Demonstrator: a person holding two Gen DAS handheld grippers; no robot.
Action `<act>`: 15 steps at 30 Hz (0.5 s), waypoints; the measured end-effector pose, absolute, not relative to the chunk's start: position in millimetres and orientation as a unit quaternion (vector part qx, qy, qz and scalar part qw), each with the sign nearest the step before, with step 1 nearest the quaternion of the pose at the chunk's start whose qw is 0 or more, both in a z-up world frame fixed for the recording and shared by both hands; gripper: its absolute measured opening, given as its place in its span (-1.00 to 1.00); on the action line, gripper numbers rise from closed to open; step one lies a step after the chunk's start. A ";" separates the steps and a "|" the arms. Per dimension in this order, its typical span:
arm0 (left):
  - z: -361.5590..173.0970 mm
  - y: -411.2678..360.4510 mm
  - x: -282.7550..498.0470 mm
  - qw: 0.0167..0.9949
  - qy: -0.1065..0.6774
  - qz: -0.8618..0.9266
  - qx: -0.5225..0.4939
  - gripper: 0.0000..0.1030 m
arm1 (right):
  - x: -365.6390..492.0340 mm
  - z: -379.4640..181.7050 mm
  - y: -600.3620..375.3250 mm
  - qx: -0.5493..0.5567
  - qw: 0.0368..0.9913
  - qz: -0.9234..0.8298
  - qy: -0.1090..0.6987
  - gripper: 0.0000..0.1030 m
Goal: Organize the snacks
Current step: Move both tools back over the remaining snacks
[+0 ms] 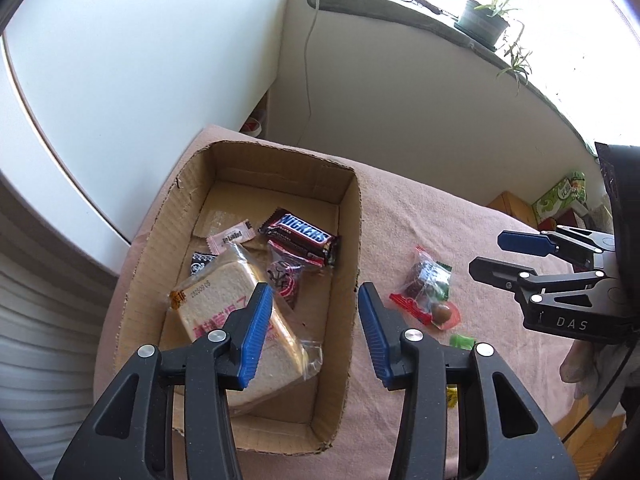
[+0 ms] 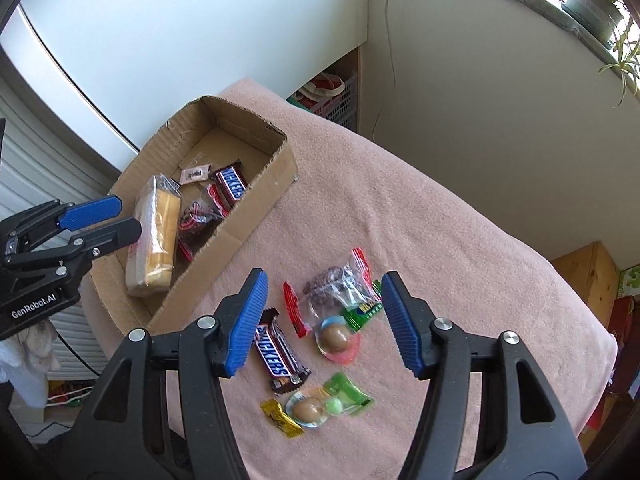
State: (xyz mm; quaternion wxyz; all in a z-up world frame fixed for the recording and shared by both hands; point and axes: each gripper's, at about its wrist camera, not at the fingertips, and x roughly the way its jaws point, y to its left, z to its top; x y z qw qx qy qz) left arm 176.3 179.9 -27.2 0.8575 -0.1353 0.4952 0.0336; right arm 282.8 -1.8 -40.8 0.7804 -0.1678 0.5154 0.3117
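Note:
An open cardboard box [image 1: 356, 216] [image 2: 280, 176] sits on a pink cloth. It holds a wrapped bread slice [image 1: 232, 312] [image 2: 154, 232], a Snickers bar [image 1: 300, 236] [image 2: 231, 184], a small pink packet [image 1: 230, 236] and a clear bag of dark candy [image 1: 284, 276]. My left gripper [image 1: 316, 332] is open and empty above the box's near end. My right gripper [image 2: 320, 320] is open and empty above loose snacks: a second Snickers bar [image 2: 278, 356], a clear candy bag [image 2: 332, 284] [image 1: 426, 280], round chocolate balls [image 2: 335, 338], a green packet [image 2: 344, 396] and a yellow candy [image 2: 280, 416].
The pink cloth [image 2: 440, 240] covers a small table with edges close around. A white wall and window sill with a potted plant [image 1: 484, 20] lie behind. A wooden box [image 2: 588, 276] and crates stand to the right. The right gripper shows at the right of the left wrist view [image 1: 486, 256].

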 end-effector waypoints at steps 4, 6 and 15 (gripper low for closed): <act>-29.3 163.4 171.8 0.854 0.499 0.018 -0.148 -0.16 | 277.2 -50.1 -26.7 -0.169 0.787 0.289 0.518 0.20; -30.6 153.2 170.9 0.853 0.502 0.012 -0.146 -0.16 | 277.8 -54.0 -41.4 -0.161 0.788 0.276 0.526 0.20; -43.5 109.5 168.5 0.838 0.524 -0.024 -0.152 -0.16 | 278.5 -74.8 -94.1 -0.121 0.784 0.244 0.558 0.19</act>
